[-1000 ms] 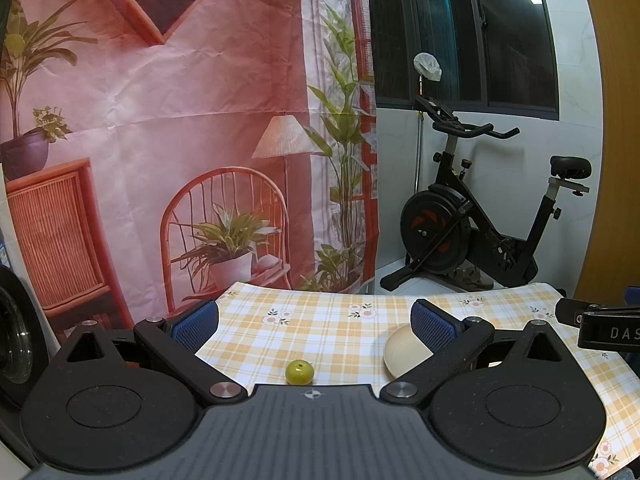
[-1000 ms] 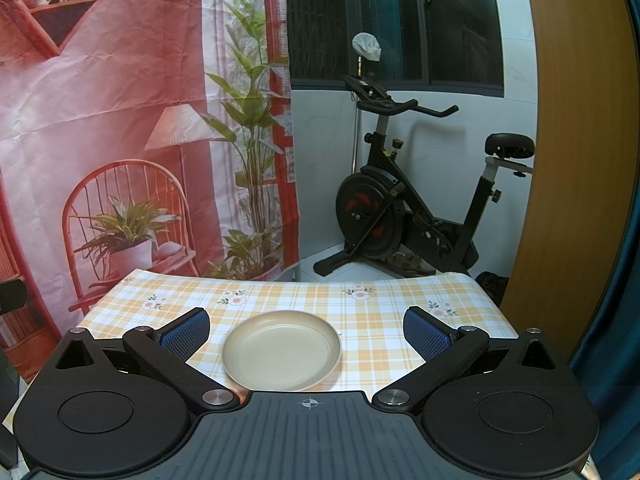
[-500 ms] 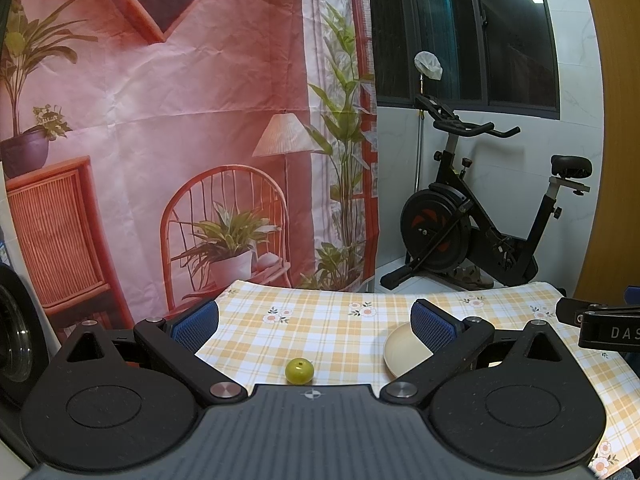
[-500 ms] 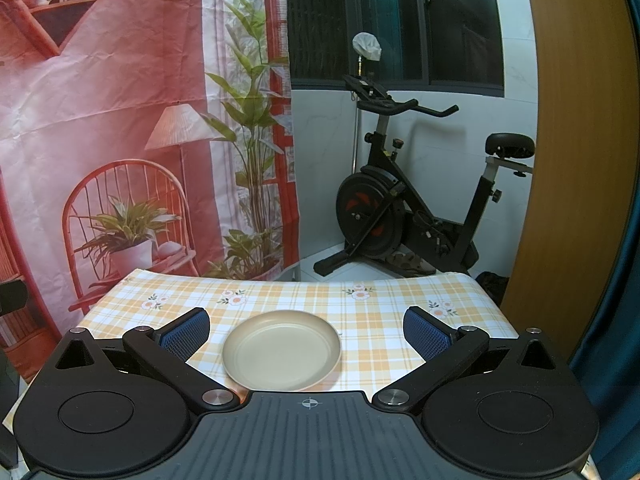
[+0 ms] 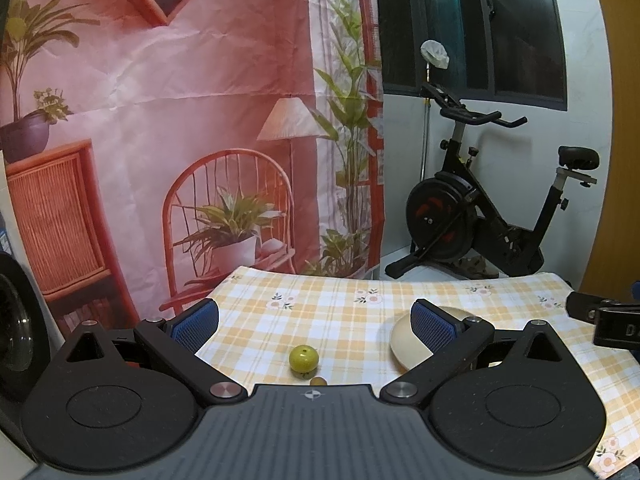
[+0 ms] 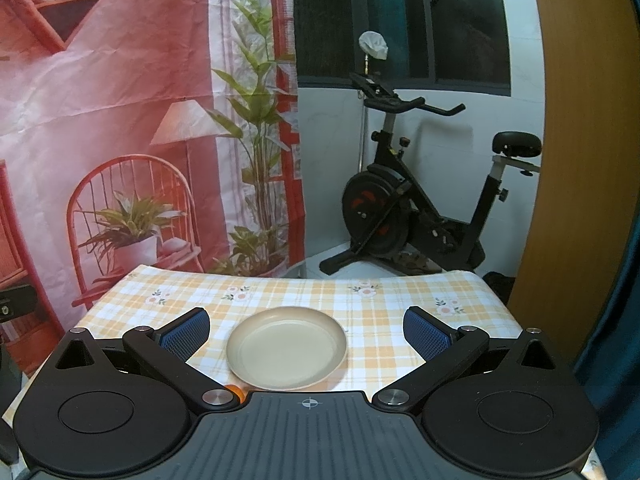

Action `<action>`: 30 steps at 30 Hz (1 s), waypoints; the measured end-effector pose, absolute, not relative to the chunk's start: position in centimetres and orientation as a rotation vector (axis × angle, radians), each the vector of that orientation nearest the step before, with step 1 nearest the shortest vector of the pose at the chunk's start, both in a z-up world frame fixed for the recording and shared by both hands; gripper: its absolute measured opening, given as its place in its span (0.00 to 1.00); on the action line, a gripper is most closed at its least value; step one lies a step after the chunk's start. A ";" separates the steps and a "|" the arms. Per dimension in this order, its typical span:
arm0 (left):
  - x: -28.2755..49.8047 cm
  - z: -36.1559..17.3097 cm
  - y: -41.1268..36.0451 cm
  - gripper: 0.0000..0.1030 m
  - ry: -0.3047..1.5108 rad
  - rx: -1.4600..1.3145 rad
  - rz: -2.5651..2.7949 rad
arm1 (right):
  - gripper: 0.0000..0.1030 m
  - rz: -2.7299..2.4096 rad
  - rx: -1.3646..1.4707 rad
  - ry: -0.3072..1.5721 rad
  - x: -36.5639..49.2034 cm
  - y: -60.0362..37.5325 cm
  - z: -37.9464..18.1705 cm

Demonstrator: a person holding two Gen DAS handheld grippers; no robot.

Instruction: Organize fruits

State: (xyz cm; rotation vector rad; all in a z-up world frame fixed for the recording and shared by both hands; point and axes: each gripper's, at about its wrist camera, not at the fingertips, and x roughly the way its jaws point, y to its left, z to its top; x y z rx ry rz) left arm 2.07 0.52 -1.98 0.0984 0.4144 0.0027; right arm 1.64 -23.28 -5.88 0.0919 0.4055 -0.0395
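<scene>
one round green fruit [image 5: 304, 358] sat stem-up on the yellow checked tablecloth [image 5: 340, 312], between the spread left gripper [image 5: 314, 320]; one beige plate [image 6: 286, 352] lay between the spread right gripper [image 6: 306, 330].

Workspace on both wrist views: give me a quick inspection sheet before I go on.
Surface: table under a yellow checked cloth, flat.
Job's things: green fruit on the cloth, a small orange-brown fruit close in front of it; beige plate empty.
Clutter: nothing seen.
Grippers: left gripper open, the green fruit between the lines of its fingers; right gripper open, facing the plate.
Cables: nothing seen.
Surroundings: printed backdrop, exercise bike, dark window.
</scene>
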 end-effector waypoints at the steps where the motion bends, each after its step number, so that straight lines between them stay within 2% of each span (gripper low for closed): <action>1: 2.3 -2.2 0.6 1.00 0.416 0.098 0.010 | 1.00 -0.033 0.092 0.395 1.6 -23.4 -6.2; 8: 3.9 -4.7 1.5 1.00 0.443 0.121 0.065 | 1.00 -0.015 0.165 0.336 1.9 -25.1 -9.5; 12: 4.7 -6.0 2.3 0.99 0.473 0.091 0.062 | 1.00 -0.063 0.098 0.303 2.5 -24.7 -12.2; 16: 4.8 -7.3 2.4 0.96 0.472 0.101 0.059 | 1.00 -0.023 0.122 0.280 2.8 -24.4 -14.7; 22: 4.7 -9.1 2.5 0.92 0.456 0.083 0.022 | 1.00 0.103 0.168 0.295 3.0 -23.6 -17.5; 30: 5.7 -11.4 2.1 0.89 0.530 0.063 -0.044 | 1.00 0.109 0.174 0.372 3.8 -23.6 -19.8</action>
